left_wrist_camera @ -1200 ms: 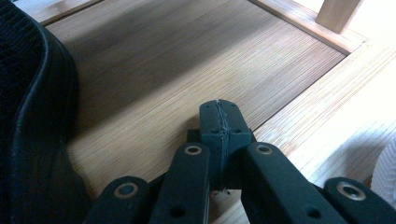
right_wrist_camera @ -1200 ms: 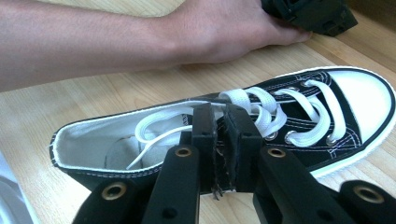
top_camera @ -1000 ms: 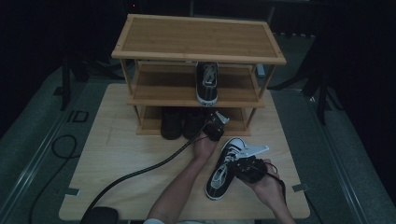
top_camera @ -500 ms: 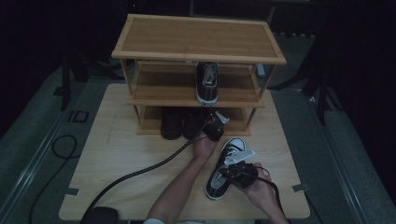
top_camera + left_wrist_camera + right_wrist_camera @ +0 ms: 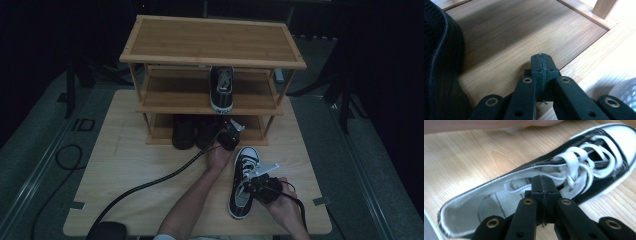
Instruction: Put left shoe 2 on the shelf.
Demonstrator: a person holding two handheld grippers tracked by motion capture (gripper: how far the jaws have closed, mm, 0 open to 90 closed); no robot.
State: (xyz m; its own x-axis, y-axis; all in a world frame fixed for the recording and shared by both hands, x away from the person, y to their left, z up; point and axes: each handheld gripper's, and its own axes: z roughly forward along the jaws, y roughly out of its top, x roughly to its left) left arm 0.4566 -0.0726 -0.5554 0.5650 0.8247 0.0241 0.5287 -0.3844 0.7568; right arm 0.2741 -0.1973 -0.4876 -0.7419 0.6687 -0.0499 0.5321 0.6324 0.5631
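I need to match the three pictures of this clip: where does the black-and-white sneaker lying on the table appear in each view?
High view: the sneaker lies lower right of centre on the table, toe toward the rack, by the right gripper.
Right gripper view: it runs from lower left to upper right, opening nearest the shut jaws.
Left gripper view: a blurred white patch at the lower right corner may be it; I cannot tell.
Shared landmark: the light wooden tabletop.

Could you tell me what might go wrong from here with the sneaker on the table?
The right hand-held gripper is shut at the edge of the black sneaker, perhaps on thin cloth only; I cannot tell how firm the hold is, so the sneaker might slip when lifted. Its loose white laces could snag. The left hand-held gripper sits at the rack's bottom shelf beside the dark shoes, crowding that spot.
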